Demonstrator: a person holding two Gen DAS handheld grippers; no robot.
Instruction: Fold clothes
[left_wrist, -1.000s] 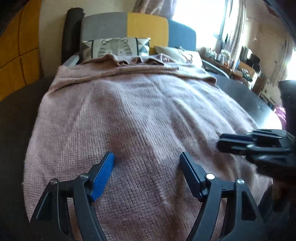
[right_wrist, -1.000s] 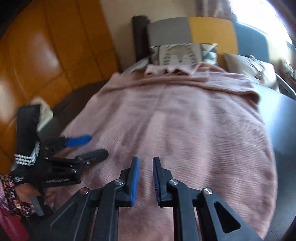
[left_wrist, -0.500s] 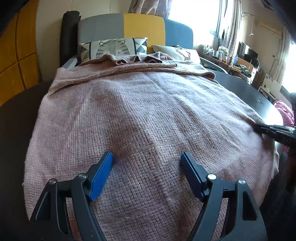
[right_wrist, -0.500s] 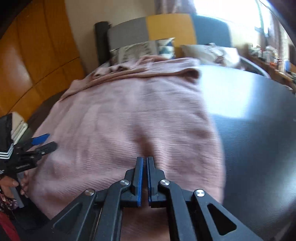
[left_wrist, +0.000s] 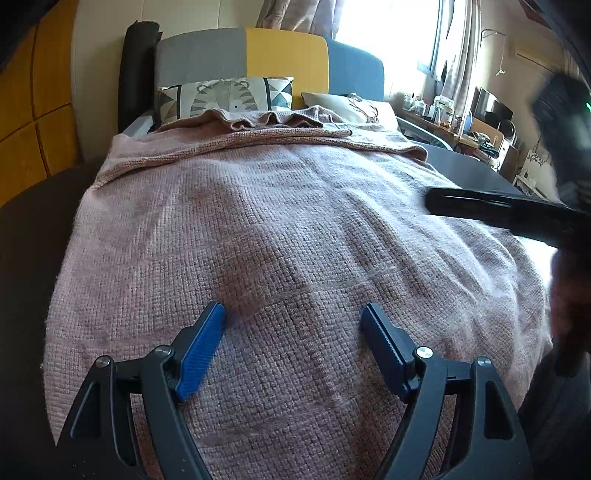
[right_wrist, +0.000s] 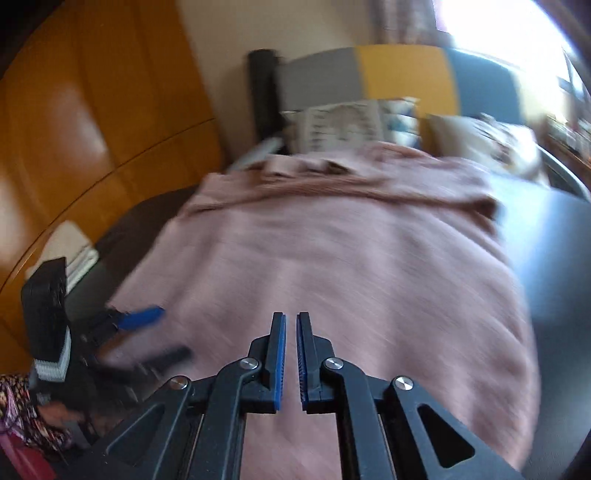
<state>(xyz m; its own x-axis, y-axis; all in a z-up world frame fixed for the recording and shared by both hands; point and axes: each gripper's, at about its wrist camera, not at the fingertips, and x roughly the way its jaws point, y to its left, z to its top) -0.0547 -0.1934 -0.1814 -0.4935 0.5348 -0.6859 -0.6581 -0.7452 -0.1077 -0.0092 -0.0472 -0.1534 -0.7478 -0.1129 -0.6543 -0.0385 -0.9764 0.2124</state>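
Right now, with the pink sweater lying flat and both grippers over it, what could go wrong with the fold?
1. The right gripper is nearly shut with nothing between its pads, and its view is blurred; a rushed grab could miss the hem.
2. The left gripper is open above the middle of the sweater, not an edge; closing there would likely bunch the knit.
3. The sweater's far edge is already rumpled near the pillow, so the fold may come out uneven.

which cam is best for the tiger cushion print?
Left wrist. The tiger cushion is sharp there: grey striped face, triangle pattern at its sides, standing against the headboard behind the pink knit garment. In the right wrist view the cushion is motion-blurred, and the print is unreadable.
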